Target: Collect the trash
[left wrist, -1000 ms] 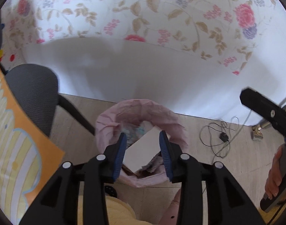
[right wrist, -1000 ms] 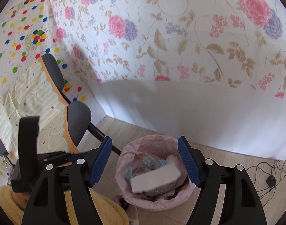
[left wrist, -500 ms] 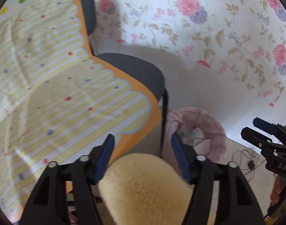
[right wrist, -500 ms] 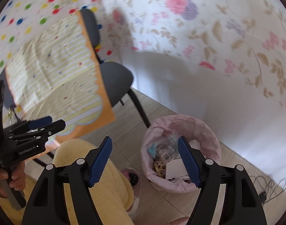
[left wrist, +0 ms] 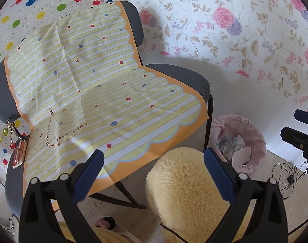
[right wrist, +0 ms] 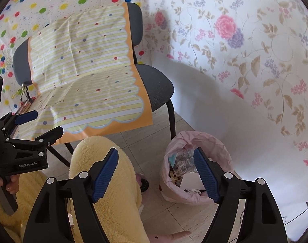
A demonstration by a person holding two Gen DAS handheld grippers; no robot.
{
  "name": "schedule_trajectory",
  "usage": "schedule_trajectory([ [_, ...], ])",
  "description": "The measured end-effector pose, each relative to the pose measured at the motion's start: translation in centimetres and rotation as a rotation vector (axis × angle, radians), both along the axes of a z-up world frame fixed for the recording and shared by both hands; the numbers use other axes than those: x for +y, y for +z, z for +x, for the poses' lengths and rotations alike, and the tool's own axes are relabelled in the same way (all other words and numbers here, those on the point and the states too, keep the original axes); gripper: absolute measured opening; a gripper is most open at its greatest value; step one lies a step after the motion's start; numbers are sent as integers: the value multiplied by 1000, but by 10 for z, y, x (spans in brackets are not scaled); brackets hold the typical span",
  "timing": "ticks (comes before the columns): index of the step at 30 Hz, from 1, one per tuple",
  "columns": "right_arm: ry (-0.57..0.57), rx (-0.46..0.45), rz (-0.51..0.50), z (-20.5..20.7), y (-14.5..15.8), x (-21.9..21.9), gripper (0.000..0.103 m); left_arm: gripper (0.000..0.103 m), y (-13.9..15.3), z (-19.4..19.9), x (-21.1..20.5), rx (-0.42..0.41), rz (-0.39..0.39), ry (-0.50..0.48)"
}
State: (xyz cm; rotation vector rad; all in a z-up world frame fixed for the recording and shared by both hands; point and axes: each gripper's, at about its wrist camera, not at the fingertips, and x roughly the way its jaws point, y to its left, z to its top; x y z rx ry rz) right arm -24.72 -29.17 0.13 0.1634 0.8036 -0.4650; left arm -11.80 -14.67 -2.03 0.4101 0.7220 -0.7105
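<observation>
Grey chair (left wrist: pixel 194 81) under a striped yellow cloth (left wrist: pixel 97 93), floral wall (left wrist: pixel 245 30), black cable (left wrist: pixel 285 174) on floor

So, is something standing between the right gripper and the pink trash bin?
Nothing visible blocks it. The right gripper is open and empty, and the pink trash bin sits on the floor ahead, partly behind its right finger. The chair stands farther left.

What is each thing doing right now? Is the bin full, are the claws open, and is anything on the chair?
Left claw: open, holding nothing.
Right claw: open, holding nothing.
Trash bin: upright on the floor, pink bag open, trash inside.
White card: lying in the bin on top of the trash.
Chair: standing beside the bin.
Striped cloth: draped over the chair's back and seat.
Keys: hanging at the chair's side.
</observation>
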Motion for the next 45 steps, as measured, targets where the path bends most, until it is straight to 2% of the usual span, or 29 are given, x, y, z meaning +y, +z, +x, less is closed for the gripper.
schedule_trajectory([
  [6, 12, -5, -18, -3, 7, 8, 80, 96, 6, -6, 5, -2, -17, 1],
  [22, 5, 14, 26, 1, -6, -2, 80, 96, 0, 2, 3, 29, -6, 38],
  [45, 5, 21, 31, 3, -10, -6, 80, 96, 0, 5, 10, 24, -13, 51],
])
